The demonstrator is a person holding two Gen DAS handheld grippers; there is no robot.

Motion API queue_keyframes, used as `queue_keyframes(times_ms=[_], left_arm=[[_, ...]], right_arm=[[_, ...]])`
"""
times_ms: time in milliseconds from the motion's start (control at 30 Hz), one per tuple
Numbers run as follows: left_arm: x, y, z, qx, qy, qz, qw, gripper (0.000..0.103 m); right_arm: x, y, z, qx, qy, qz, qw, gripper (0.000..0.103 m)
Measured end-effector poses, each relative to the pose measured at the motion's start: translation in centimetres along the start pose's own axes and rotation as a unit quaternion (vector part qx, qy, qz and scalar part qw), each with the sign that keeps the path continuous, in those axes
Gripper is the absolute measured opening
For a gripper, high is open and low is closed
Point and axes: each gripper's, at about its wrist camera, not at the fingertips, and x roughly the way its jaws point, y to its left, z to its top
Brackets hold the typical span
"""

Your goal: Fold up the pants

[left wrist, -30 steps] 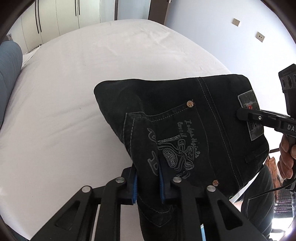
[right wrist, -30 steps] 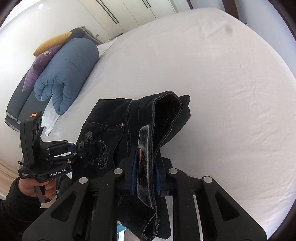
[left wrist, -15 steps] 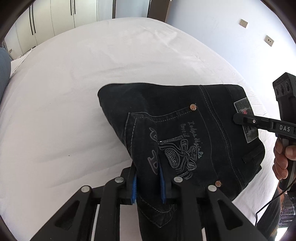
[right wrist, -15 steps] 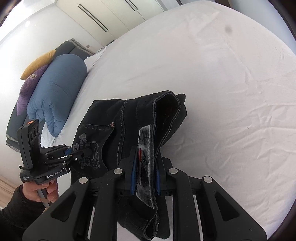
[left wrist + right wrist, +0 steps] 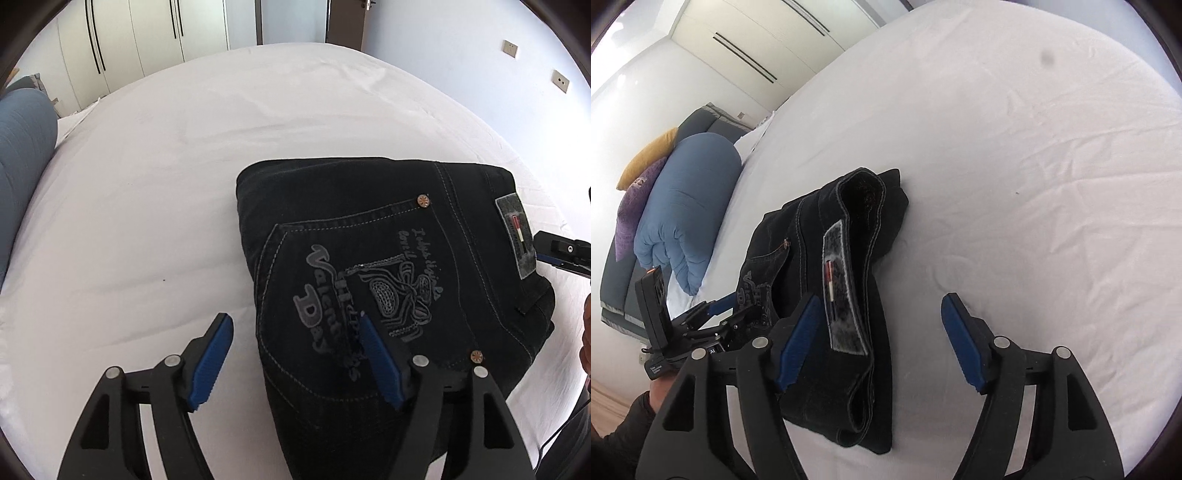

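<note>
Black folded jeans lie flat on the white bed, back pocket embroidery and grey waistband label up. My left gripper is open, its jaws spread over the near left edge of the jeans, holding nothing. In the right wrist view the jeans show edge-on with the waistband toward me. My right gripper is open, its left pad beside the waistband, holding nothing. The right gripper also shows at the far right of the left wrist view, and the left gripper shows in the right wrist view.
A rolled blue duvet with purple and yellow cushions lies at the bed's head. White wardrobes stand behind the bed. A wall with sockets runs along the right side.
Both grippers opened and let go of the jeans, which dropped flat onto the bed. Both grippers drew back slightly.
</note>
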Motion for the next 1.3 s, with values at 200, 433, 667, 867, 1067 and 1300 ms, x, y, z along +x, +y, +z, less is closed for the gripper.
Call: queue_keyframes(times_ms=[200,433,667,867,1067,1300], left_arm=[[-7.6,-2.0,-3.7,-0.033,-0.093,0.037,0.9944,0.103],[-22.8,-1.5,-3.9,-0.049,-0.267,0.145,0.9516,0.103],[-33.3,-2.2,-3.6,-0.094,-0.350,0.159,0.9183,0.103],[-31.6,-2.8,-2.5,-0.119,-0.254,0.094,0.9553,0.103],[-28.1,-4.4,-4.8,-0.115,-0.182,0.089,0.9724,0.103],[-25.8,-6.4,-5.9,-0.098,-0.129,0.074,0.9841,0.103]], right_arm=[[-6.8,5.3,-3.9,-0.083,-0.073,-0.058,0.992,0.071],[-16.2,15.8,-9.7,-0.202,-0.240,-0.128,0.941,0.077],[-25.7,22.7,-14.0,-0.229,-0.392,-0.151,0.878,0.102],[-29.3,26.1,-15.4,-0.211,-0.358,-0.165,0.894,0.102],[-30.2,25.0,-16.1,-0.144,-0.276,-0.182,0.933,0.102],[-26.2,23.0,-16.3,-0.096,-0.184,-0.184,0.961,0.102]])
